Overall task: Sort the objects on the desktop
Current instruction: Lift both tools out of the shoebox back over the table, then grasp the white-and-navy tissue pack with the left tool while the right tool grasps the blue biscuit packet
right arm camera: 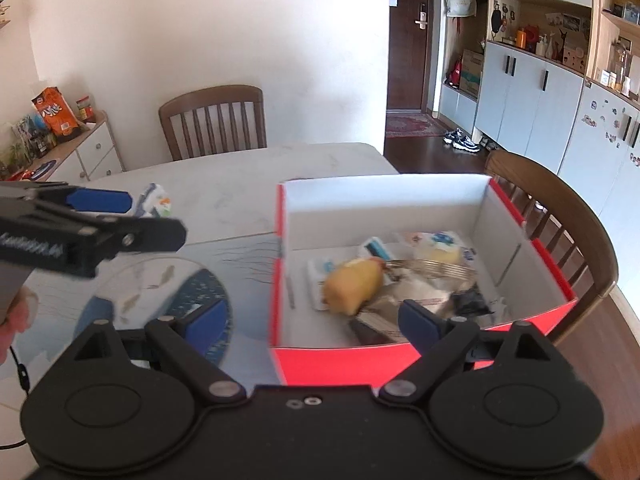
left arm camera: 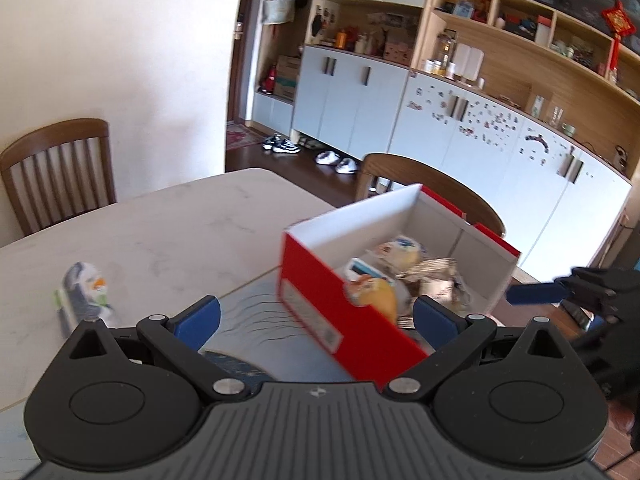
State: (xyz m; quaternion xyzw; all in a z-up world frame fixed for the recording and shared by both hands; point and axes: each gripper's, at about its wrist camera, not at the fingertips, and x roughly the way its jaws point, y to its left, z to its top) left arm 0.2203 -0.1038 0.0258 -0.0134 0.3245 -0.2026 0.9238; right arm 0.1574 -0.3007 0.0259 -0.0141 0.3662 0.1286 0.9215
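Note:
A red box (left arm camera: pixel 320 300) with a white inside stands on the table, holding several snack packets and a yellow bun (right arm camera: pixel 352 284). My left gripper (left arm camera: pixel 316 316) is open just short of the box's near red wall, and nothing touches its blue pads. My right gripper (right arm camera: pixel 316 324) is open too, low over the box's (right arm camera: pixel 376 360) near wall, with one finger (right arm camera: pixel 420 322) over the packets and nothing gripped. A white, blue and green packet (left arm camera: pixel 86 296) lies loose on the table to the left; in the right wrist view this packet (right arm camera: pixel 154 200) sits behind the left gripper's blue finger (right arm camera: pixel 100 202).
The box rests on a grey-blue patterned mat (right arm camera: pixel 200 292) on the pale marble table (left arm camera: pixel 160 220). Wooden chairs stand at the far side (right arm camera: pixel 216 120) and right beside the box (right arm camera: pixel 560 220). A low sideboard with snack bags (right arm camera: pixel 52 112) is at the left, white cabinets (left arm camera: pixel 440 128) behind.

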